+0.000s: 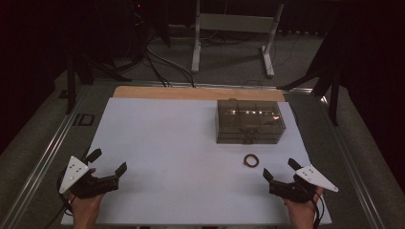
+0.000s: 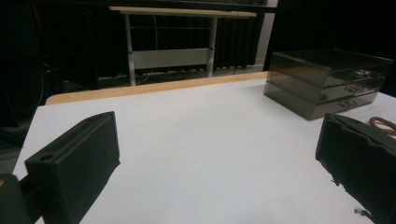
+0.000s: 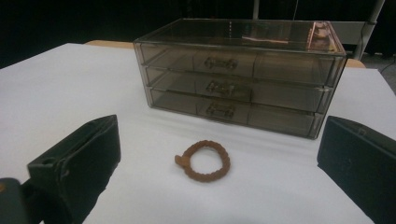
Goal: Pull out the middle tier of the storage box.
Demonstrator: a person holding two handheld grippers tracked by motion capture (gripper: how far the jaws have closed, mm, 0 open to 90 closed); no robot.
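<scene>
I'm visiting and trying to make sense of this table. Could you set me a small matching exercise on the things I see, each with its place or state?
Things:
1. brown bracelet
2. smoky drawer box
3. left gripper
4. right gripper

Descriptions:
A. three shut drawers
B. open, near the table's left front
C. flat on the white sheet before the box
D. open, close behind the bracelet

Pairs: 1-C, 2-A, 3-B, 4-D
</scene>
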